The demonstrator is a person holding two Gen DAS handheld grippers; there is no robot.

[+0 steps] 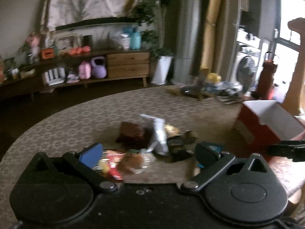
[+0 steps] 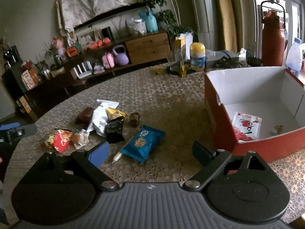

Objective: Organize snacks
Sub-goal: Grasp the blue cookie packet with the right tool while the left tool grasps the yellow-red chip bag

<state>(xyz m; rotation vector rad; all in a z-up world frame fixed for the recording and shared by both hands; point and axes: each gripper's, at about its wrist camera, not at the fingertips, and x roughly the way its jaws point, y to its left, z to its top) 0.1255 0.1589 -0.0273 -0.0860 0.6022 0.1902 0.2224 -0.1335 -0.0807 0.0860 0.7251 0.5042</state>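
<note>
My right gripper: fingers spread wide, empty, above the blue cookie packet. My left gripper: likewise spread, empty. I'd pinch the packet across its middle, then lift it into the red box.

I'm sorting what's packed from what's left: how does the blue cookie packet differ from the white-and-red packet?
The blue cookie packet lies on the table, outside the box; the white-and-red packet lies inside the red box. The blue one is puffy and shows a cookie picture; the white-and-red one lies flat with red print. Both lie untouched by either gripper.
</note>
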